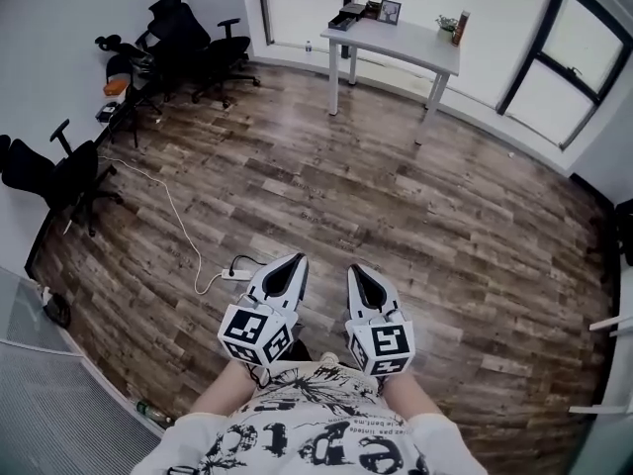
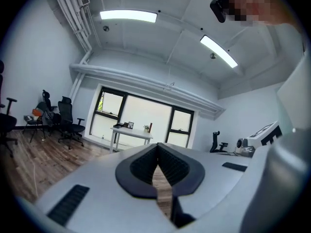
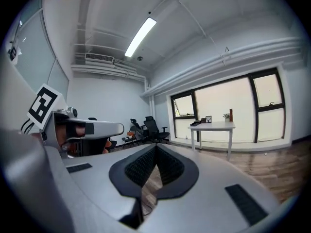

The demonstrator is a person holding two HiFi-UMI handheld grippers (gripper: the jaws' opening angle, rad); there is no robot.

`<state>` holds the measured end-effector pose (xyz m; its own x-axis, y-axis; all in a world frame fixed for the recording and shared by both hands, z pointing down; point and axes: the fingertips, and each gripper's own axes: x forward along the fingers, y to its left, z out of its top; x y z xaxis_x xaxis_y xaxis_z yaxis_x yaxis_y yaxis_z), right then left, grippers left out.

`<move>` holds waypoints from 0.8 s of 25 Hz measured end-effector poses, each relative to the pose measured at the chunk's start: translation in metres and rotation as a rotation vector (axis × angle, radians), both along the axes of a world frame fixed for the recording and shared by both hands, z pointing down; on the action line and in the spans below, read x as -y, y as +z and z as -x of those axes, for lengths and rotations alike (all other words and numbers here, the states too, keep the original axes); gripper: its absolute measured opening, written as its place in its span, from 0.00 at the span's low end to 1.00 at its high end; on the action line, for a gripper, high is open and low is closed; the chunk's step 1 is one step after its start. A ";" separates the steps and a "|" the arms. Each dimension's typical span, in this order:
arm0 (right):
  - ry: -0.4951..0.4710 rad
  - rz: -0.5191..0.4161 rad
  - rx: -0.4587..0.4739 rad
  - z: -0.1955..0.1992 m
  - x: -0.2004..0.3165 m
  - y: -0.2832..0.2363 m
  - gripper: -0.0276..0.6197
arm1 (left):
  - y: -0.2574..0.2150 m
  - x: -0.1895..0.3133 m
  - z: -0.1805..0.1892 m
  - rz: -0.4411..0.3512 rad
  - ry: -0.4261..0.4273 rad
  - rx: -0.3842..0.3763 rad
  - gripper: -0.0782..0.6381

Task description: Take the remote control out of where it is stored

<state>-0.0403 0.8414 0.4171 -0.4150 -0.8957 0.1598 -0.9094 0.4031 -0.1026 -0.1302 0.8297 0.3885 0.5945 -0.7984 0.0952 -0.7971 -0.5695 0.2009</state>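
No remote control shows in any view. My left gripper (image 1: 295, 260) and right gripper (image 1: 357, 269) are held side by side just in front of the person's body, above the wooden floor, and both point toward the far white table (image 1: 415, 46). In the left gripper view the left gripper (image 2: 158, 146) has its dark pads meeting at the tip with nothing between them. The right gripper (image 3: 155, 147) looks the same in its own view, shut and empty. On the table lie a dark flat box (image 1: 348, 16), a picture frame (image 1: 389, 11), a small plant (image 1: 447, 23) and a bottle (image 1: 461, 28).
Several black office chairs (image 1: 188, 43) stand at the back left, and another chair (image 1: 59, 176) stands by the left wall. A white cable with a power strip (image 1: 235, 274) lies on the floor just ahead of the grippers. Windows (image 1: 554, 62) line the far wall.
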 end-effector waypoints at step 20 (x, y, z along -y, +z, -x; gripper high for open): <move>0.183 0.005 -0.065 -0.002 0.245 0.005 0.05 | -0.004 0.267 -0.010 -0.044 0.243 0.008 0.12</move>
<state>-0.0386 0.5963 0.4223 -0.2340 -0.9543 0.1857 -0.9722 0.2302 -0.0424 -0.1202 0.5632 0.3844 0.7687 -0.6359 0.0687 -0.6374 -0.7526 0.1655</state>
